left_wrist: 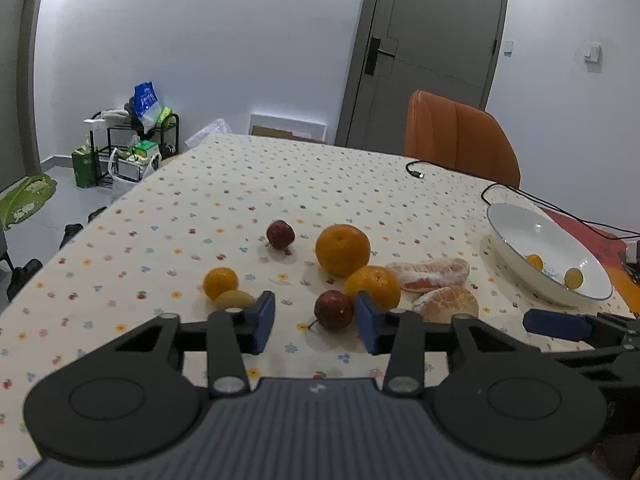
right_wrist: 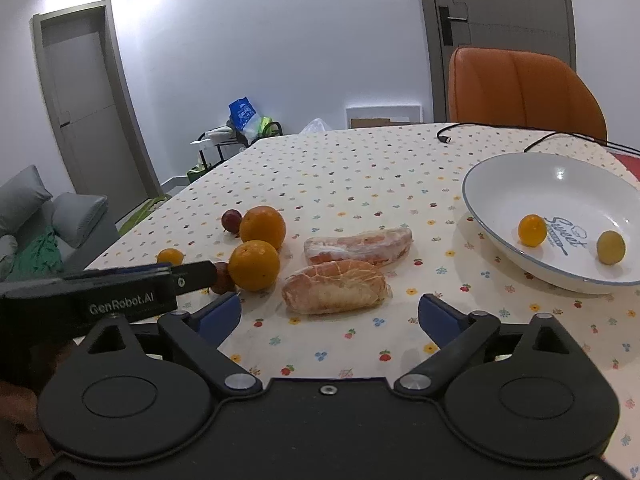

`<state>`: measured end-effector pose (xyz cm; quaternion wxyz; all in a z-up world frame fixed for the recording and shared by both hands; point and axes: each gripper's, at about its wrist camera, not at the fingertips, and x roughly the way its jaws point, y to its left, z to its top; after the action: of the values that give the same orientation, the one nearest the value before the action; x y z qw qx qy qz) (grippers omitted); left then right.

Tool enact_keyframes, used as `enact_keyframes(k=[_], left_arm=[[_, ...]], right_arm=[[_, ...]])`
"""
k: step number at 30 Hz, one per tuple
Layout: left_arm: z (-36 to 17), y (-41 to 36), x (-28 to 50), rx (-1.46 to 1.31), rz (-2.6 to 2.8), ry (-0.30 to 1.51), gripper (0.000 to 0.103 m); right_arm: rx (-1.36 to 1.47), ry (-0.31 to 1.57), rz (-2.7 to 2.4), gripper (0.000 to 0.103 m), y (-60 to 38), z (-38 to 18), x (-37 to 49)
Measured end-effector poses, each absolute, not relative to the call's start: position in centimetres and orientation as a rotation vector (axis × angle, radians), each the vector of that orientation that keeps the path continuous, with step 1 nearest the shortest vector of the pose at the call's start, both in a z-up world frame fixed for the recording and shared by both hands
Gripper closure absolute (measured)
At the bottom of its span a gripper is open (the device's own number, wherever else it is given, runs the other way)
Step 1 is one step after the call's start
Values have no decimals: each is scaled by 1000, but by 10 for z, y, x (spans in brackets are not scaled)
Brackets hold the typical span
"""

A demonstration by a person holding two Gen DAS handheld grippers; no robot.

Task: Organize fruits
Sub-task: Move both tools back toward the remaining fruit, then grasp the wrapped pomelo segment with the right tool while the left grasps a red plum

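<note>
My left gripper (left_wrist: 315,326) is open, low over the flowered tablecloth, and a dark red fruit (left_wrist: 333,309) lies just past its blue fingertips. Around it are two oranges (left_wrist: 343,250) (left_wrist: 373,286), a small orange (left_wrist: 220,282), a yellow-green fruit (left_wrist: 234,300) and another red fruit (left_wrist: 280,234). My right gripper (right_wrist: 330,316) is open too, with a peeled pomelo segment (right_wrist: 336,286) right ahead between its fingers and a second segment (right_wrist: 358,246) behind. The white bowl (right_wrist: 540,184) at right holds a small orange (right_wrist: 532,231) and a yellow fruit (right_wrist: 611,247).
An orange chair (right_wrist: 524,88) stands at the far side of the table. Black cables (left_wrist: 416,170) trail over the cloth behind the bowl (left_wrist: 520,228). The table's left edge (left_wrist: 100,220) drops to a floor with a cluttered rack (left_wrist: 132,144).
</note>
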<state>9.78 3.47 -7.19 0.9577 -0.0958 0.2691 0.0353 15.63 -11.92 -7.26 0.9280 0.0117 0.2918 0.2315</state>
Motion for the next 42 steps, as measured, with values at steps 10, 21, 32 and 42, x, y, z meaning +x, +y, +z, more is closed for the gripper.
enact_keyframes(k=[10,21,32,42], left_arm=[[-84,33,115,-208,57,589,68],[-82,38,115,-224,59,589,80],[-71,49,102,-233,95,542,80],[-63,45,95,-221,86,525,80]], right_arm=[[23,617,467,13,-120,-78,170],[2,622,471,13,-110,-80,178],[-65,628,449,33,-92,-87,185],[-41,601,463,38,-101,-79,175]])
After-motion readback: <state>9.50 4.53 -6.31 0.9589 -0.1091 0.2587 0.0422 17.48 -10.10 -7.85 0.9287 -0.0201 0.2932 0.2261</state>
